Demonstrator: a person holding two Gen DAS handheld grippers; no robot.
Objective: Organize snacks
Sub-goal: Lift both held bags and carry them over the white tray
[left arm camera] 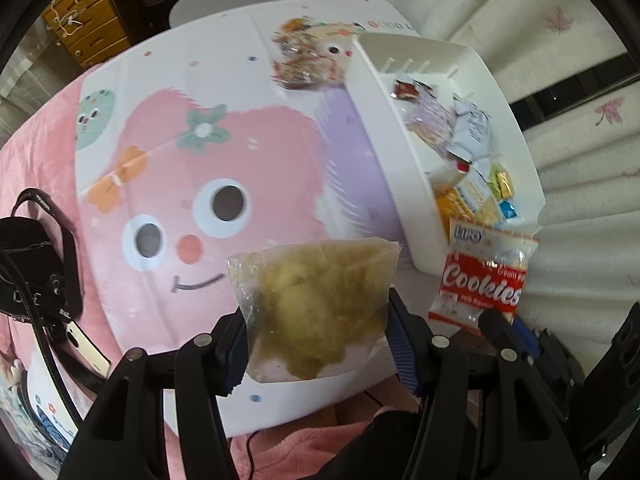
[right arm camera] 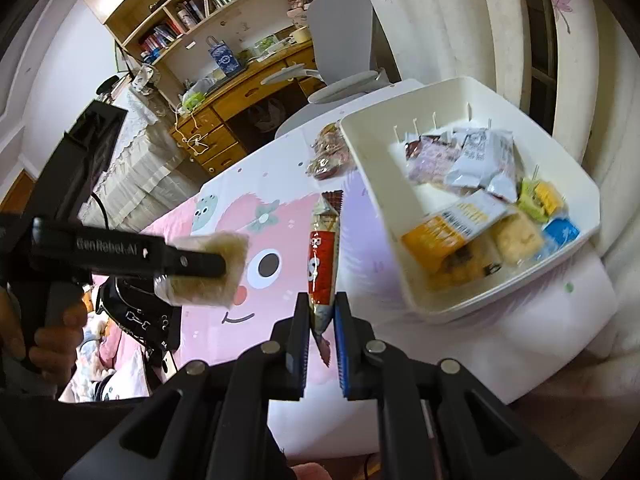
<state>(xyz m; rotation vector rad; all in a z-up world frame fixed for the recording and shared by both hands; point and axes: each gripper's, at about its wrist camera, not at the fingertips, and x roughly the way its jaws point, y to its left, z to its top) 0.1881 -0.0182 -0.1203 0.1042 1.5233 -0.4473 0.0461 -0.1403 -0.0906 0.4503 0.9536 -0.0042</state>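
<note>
Left gripper (left arm camera: 316, 344): clenched on a clear bag (left arm camera: 316, 304) of yellowish snack, pads on its two sides, bag raised off the table and standing toward 12 o'clock from the jaws. From the left wrist view the white bin (left arm camera: 384, 128) lies at about 2 o'clock, its long axis running from 12 toward 4 o'clock, its near wall between bag and contents; the coming move likely turns on lifting over that wall. Cartoon tablecloth (left arm camera: 200, 168): bare under the bag. Black camera bag (left arm camera: 36, 272): at 9 o'clock, well apart. Loose packets (left arm camera: 304, 60): on the cloth at 12 o'clock, just beside the bin's far corner, not yet sorted. Cookies pack (left arm camera: 484, 276): at 3 o'clock, held up by the right gripper (right arm camera: 322, 312), clamped tight on the pack's lower seam; edge-on in the right wrist view, long axis toward 12 o'clock. From there the bin's rim (right arm camera: 372, 188) sits at 1 to 2 o'clock, near, already holding mixed packets; free floor shows toward its far left corner. Judgement: the right hand is nearer the bin, and the cookies pack stands in the bag's direct path, so the right would probably drop first. Curtain (right arm camera: 440, 20): behind the bin, no obstruction.
</note>
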